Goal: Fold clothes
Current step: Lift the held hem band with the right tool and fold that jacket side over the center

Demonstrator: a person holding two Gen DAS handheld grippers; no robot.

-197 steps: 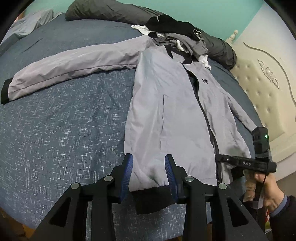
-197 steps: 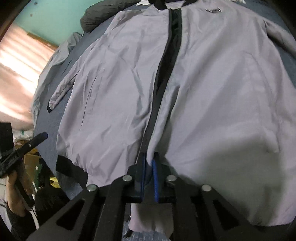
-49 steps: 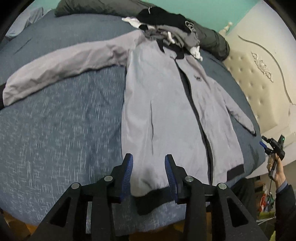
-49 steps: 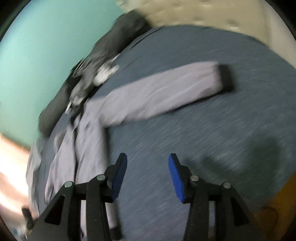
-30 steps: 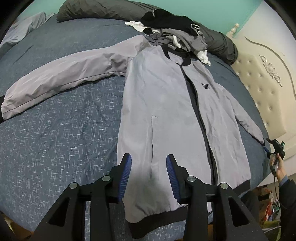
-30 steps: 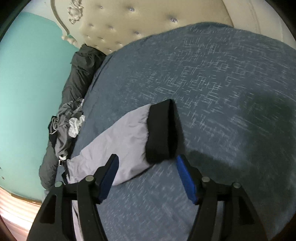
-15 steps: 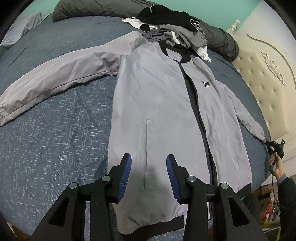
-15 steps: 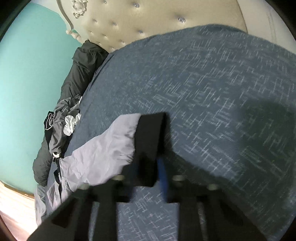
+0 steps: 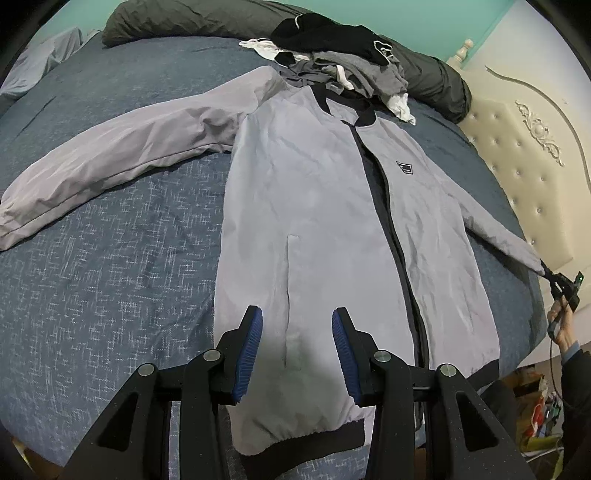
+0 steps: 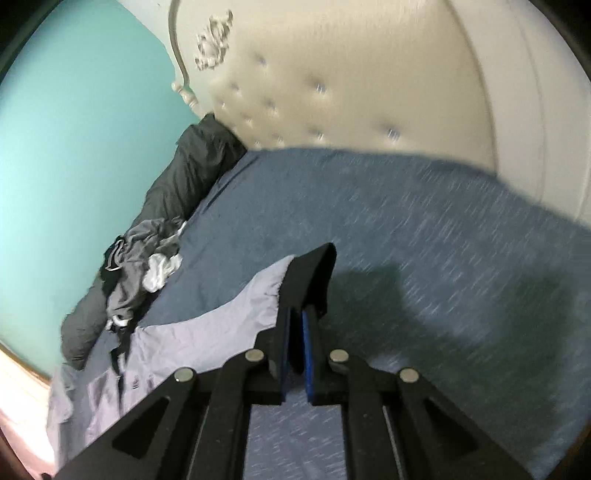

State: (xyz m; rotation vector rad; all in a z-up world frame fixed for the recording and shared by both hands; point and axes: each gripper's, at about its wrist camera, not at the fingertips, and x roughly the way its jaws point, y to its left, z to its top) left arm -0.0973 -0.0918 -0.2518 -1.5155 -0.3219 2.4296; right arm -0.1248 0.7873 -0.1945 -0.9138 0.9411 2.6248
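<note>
A light grey jacket with black collar, hem and zip lies face up on the blue bed, its left sleeve stretched out flat. My left gripper hovers open over the jacket's lower front, nothing between its blue pads. My right gripper is shut on the black cuff of the right sleeve and holds it lifted off the bed. In the left wrist view that right gripper shows at the far right, the sleeve drawn out to it.
A heap of grey, black and white clothes lies beyond the collar, a dark rolled duvet along the teal wall. The cream tufted headboard stands at the right. A hand and dark sleeve are by the bed edge.
My right gripper closed on the black cuff and lifted it off the bed, rolling a little. The left gripper stayed open over the jacket's front.
</note>
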